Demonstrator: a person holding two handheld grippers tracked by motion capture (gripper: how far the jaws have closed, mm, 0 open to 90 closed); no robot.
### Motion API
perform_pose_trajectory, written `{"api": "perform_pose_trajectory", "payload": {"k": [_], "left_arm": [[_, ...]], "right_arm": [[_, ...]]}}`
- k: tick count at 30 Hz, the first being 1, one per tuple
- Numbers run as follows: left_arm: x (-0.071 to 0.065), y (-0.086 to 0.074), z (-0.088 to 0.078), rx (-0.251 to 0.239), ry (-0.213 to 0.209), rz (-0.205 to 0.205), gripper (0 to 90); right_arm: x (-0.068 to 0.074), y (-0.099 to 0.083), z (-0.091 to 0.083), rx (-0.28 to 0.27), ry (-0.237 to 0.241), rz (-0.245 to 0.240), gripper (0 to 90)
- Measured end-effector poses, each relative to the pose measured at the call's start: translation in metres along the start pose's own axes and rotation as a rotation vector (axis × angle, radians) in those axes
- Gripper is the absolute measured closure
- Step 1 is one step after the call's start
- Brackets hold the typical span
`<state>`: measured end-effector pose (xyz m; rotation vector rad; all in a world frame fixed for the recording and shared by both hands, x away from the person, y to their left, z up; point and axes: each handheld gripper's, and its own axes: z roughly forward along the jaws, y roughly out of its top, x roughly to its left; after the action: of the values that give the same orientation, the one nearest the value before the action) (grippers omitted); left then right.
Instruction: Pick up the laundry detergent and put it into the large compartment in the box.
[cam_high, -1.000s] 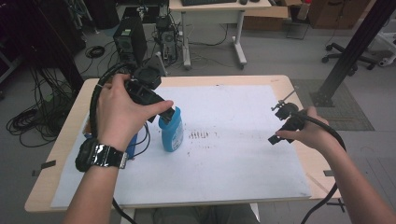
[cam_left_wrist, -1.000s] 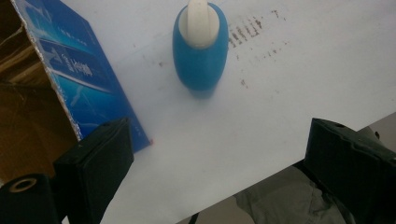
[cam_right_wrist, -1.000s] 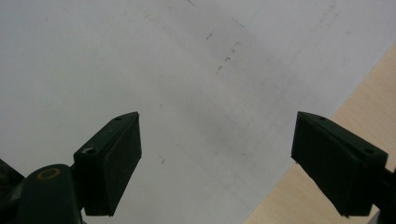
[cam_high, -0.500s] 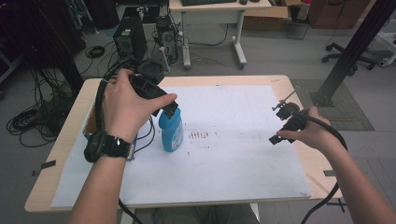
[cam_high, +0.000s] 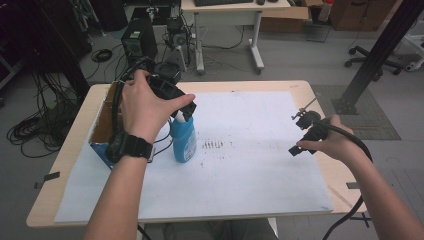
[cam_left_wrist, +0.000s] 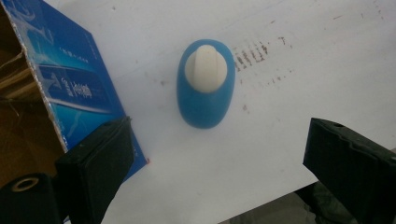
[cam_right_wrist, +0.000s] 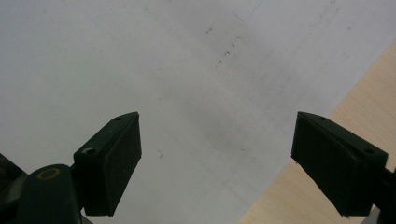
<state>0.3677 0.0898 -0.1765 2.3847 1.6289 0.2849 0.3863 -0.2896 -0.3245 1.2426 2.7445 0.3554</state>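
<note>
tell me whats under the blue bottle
The blue bottle stands upright on the white paper sheet that covers the wooden table. The bottle's base hides the spot directly beneath it.

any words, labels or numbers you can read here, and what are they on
Blue box: white print on its side panel, too blurred to read.
Blue bottle: no text visible; its white cap is plain.
White paper sheet: dark smudgy marks, not letters.
Nothing else carries legible text.
</note>
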Motion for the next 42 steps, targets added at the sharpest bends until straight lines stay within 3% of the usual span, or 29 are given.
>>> {"api": "perform_pose_trajectory", "payload": {"k": [7, 12, 42], "left_arm": [[0.0, 0.008, 0.006, 0.007, 0.006, -0.011, 8.8], [0.002, 0.014, 0.011, 0.03, -0.015, -0.049, 8.3], [0.003, 0.027, 0.032, 0.049, 0.009, -0.036, 12.2]], "right_arm": [[0.0, 0.0, 0.001, 0.0, 0.003, -0.002, 15.8], [-0.001, 0.0, 0.002, 0.001, 0.002, -0.003, 15.8], [-0.005, -0.001, 0.001, 0.0, -0.003, 0.003, 15.8]]}}
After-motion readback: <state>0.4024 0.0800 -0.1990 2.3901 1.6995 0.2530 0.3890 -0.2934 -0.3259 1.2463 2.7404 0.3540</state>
